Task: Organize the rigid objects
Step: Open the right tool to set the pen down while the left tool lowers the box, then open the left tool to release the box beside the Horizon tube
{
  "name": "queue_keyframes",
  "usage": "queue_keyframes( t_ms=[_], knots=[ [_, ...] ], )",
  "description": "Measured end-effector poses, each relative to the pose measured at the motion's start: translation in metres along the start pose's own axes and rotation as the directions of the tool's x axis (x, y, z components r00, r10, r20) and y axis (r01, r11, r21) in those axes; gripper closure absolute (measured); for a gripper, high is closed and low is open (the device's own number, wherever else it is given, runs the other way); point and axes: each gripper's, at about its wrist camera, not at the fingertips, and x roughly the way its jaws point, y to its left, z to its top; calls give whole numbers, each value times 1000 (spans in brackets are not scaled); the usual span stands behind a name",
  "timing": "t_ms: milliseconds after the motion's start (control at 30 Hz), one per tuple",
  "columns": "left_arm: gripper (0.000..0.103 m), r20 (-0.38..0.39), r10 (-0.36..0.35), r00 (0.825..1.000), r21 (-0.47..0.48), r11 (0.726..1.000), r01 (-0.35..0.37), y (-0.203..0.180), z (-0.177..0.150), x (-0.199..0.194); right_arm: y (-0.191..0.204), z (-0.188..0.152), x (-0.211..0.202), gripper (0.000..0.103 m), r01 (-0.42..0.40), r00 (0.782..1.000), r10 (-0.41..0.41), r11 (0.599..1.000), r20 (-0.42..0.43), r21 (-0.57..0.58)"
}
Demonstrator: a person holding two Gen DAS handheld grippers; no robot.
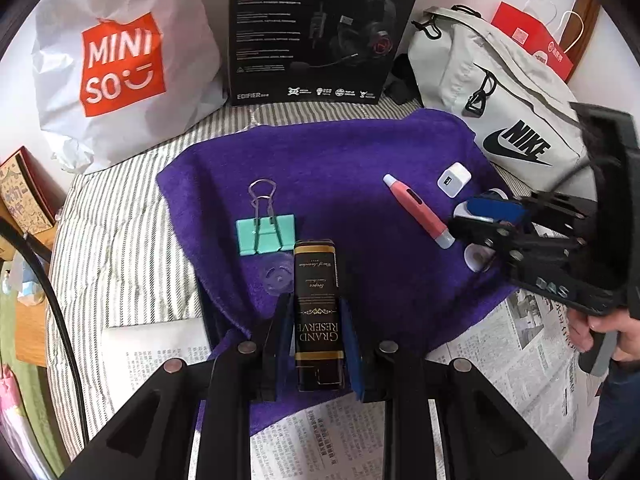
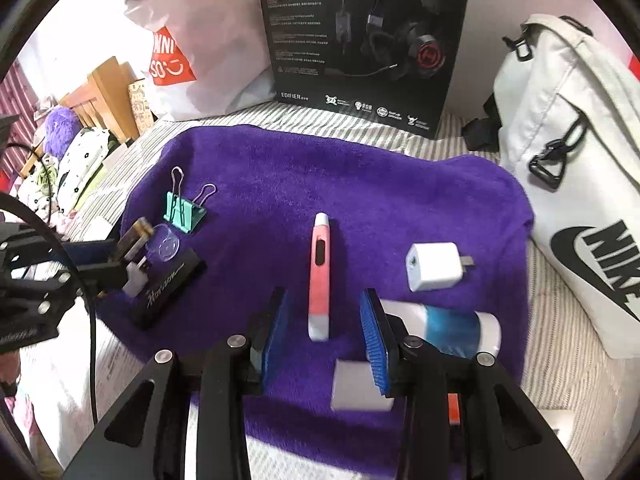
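Note:
On the purple towel (image 1: 360, 148), my left gripper (image 1: 320, 344) is shut on a black and gold tin (image 1: 318, 304) lettered GRAND RESERVE, its blue pads against both long sides. A teal binder clip (image 1: 266, 234) and a clear plastic disc (image 1: 276, 276) lie just left of the tin. My right gripper (image 2: 324, 340) is open. The near end of a pink pen (image 2: 319, 276) lies between its fingers, untouched. A white and blue tube (image 2: 444, 330) lies right of the right finger, and a blurred white block (image 2: 358, 386) shows under it. A white charger (image 2: 434, 266) sits farther back.
A black headset box (image 1: 320, 32) stands behind the towel, with a white shopping bag (image 1: 120, 60) to its left and a grey Nike bag (image 1: 500, 112) to its right. Newspaper (image 1: 500, 344) covers the striped bedding in front. A hand (image 1: 612, 332) grips the right tool.

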Motion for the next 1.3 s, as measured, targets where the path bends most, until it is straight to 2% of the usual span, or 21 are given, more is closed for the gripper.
queue_keyframes(
  t_ms=[533,767,933,1100,1133,1300],
  knots=[
    [80,-56,-39,998,50,998,41,-38,31,52,-27,-45,-36,65,1,1000,-1,1000,12,30],
    [80,-94,-4,996,65,998,10,-48,42,69,-30,-56,-37,63,-12,1000,11,999,8,51],
    [80,-92,12,996,73,997,-6,-51,47,67,-36,-60,-36,63,-15,1000,15,997,2,76],
    [79,-94,41,995,94,995,-32,-58,48,62,-39,-64,-39,55,-9,1000,8,995,12,95],
    [78,-95,43,995,95,995,-34,-59,49,61,-40,-64,-39,55,-10,1000,9,995,12,99],
    [60,-115,46,992,100,994,-34,-66,43,54,-40,-70,-44,53,6,1000,-8,995,12,104]
  ],
)
